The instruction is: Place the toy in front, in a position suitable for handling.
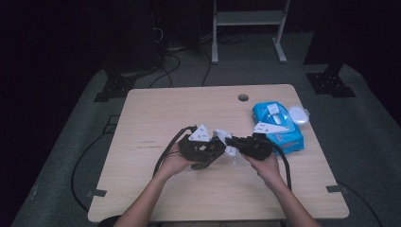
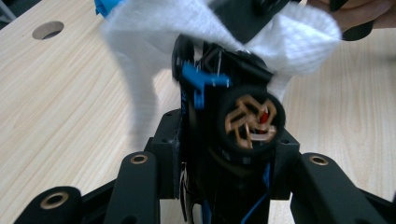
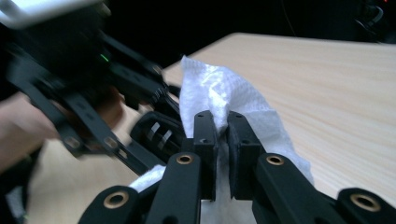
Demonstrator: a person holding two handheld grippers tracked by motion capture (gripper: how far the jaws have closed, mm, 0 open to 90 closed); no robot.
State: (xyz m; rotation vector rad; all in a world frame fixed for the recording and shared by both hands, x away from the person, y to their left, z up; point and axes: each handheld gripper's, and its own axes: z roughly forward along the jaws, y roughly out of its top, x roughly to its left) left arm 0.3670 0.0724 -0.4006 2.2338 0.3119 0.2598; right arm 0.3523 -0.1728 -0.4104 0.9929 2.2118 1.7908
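My left gripper (image 2: 228, 148) is shut on a small black toy (image 2: 250, 122) that has a black wheel with copper-coloured spokes and blue parts. A white wipe (image 2: 154, 32) drapes over the top of the toy. My right gripper (image 3: 223, 135) is shut on this wipe (image 3: 210, 88), with cloth bunched between its pads. In the high view the left gripper (image 1: 218, 145) and the right gripper (image 1: 233, 142) meet tip to tip above the middle of the table, with the wipe (image 1: 230, 151) hanging between them.
A blue pack of wipes (image 1: 276, 127) lies on the wooden table (image 1: 165, 109) just right of the right hand, and a white lid (image 1: 299, 115) rests beside it. A round cable hole (image 1: 243, 97) is at the far edge. Cables trail from both grippers.
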